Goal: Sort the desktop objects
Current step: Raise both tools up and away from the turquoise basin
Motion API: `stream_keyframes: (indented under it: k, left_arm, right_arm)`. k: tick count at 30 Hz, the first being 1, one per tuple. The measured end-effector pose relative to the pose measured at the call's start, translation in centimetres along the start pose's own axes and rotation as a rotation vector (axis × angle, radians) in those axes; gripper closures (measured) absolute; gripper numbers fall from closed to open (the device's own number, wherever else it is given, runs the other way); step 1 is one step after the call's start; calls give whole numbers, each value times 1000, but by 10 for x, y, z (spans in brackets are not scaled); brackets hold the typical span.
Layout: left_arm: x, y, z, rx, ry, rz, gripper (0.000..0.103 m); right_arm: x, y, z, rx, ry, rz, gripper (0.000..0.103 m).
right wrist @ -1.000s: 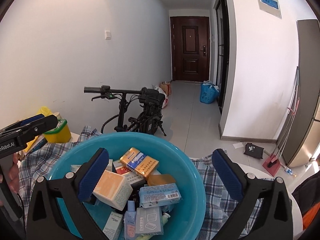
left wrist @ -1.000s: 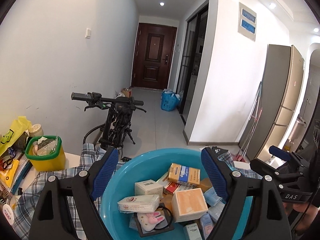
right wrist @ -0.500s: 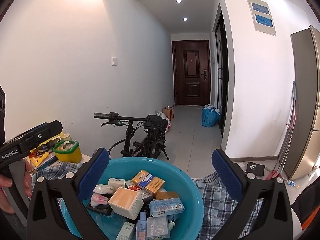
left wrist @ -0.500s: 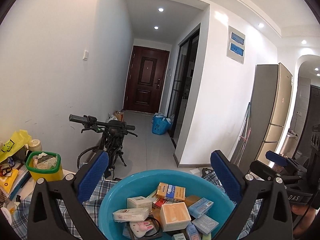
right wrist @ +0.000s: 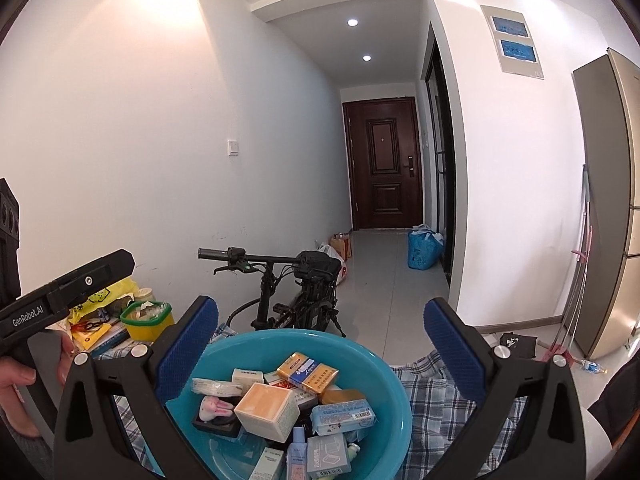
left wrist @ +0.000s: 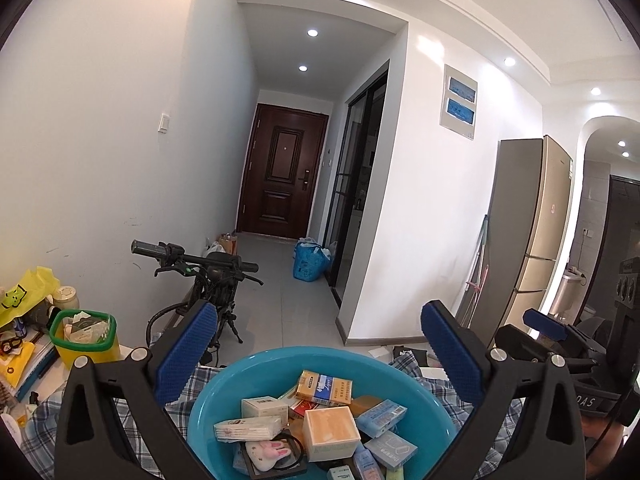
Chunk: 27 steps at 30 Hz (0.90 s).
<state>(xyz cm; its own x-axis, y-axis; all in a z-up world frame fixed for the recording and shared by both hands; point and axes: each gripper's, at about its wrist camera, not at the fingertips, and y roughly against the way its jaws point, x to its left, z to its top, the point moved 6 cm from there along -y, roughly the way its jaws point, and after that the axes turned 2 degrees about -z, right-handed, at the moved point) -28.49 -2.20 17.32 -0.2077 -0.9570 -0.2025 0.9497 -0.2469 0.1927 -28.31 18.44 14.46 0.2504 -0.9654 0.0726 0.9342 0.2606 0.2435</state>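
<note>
A blue plastic basin (left wrist: 218, 396) (right wrist: 390, 384) sits on a checked cloth, filled with several small items. Among them are an orange-topped white box (left wrist: 330, 432) (right wrist: 266, 404), a yellow and blue carton (left wrist: 324, 388) (right wrist: 306, 372) and a pink bunny-shaped item (left wrist: 266, 450) (right wrist: 216, 406). My left gripper (left wrist: 318, 344) hangs above the basin's near side, jaws wide open and empty. My right gripper (right wrist: 320, 332) hovers likewise, open with nothing between its pads. Each wrist view shows the other gripper's body at its edge.
A yellow tub with a green rim (left wrist: 86, 336) (right wrist: 148, 320) stands left of the basin, amid books and a yellow bag. Behind the table are a black bicycle (left wrist: 212, 280) (right wrist: 296, 300), a hallway and a fridge (left wrist: 528, 240). A hand (right wrist: 16, 376) holds the left gripper.
Both grippers have risen and drawn back from the basin, which now sits lower in each view. The left jaws have spread wider than a second ago.
</note>
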Motion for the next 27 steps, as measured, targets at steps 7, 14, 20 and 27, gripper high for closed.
stream_keyframes:
  k: [7, 14, 20, 27]
  left_arm:
    - [-11, 23, 5, -67, 20, -42, 0]
    - [-17, 47, 6, -71, 6, -30, 0]
    - [-20, 71, -7, -45, -22, -9, 0]
    - [-21, 80, -35, 53, -20, -19, 0]
  right_arm:
    - [-1, 26, 4, -27, 21, -22, 1]
    - [10, 49, 4, -58, 25, 1, 1]
    - [24, 68, -3, -61, 64, 21, 1]
    - [30, 90, -9, -77, 82, 32, 0]
